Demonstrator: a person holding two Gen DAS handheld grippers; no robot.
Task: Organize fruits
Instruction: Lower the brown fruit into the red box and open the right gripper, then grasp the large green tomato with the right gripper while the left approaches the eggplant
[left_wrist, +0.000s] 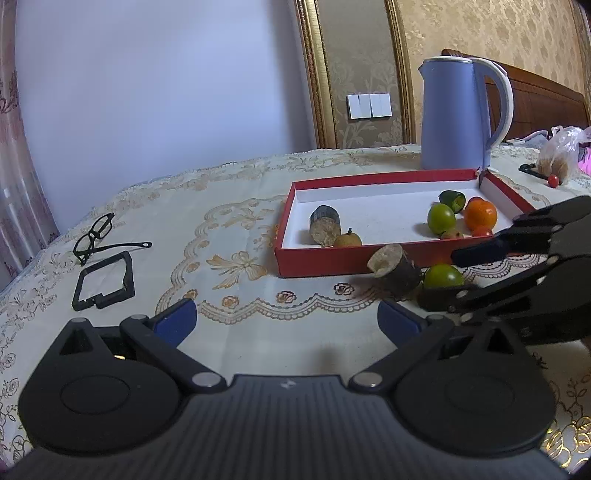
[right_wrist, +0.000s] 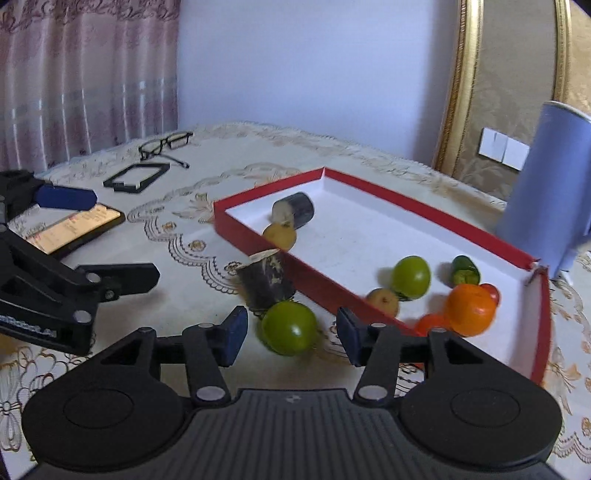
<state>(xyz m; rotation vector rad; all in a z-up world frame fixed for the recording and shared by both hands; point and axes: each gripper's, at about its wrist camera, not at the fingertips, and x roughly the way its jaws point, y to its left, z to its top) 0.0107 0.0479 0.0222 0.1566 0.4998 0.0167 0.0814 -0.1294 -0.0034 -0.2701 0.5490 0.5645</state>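
While the right gripper (right_wrist: 290, 338) gapes, a green tomato (right_wrist: 289, 327) sits between.

Lace-patterned cloth covers the tabletop (left_wrist: 229, 206), and on it sit a red box (left_wrist: 325, 264), a blue kettle (left_wrist: 454, 114), black glasses (left_wrist: 94, 232), a black frame (left_wrist: 103, 280), plus a loose green fruit (right_wrist: 289, 328) beside a dark stub (right_wrist: 264, 278).

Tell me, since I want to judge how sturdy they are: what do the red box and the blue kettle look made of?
The red box looks like thin matte cardboard: white inside, with one corner split open. The blue kettle looks like smooth, slightly glossy plastic, with a white handle and rim.
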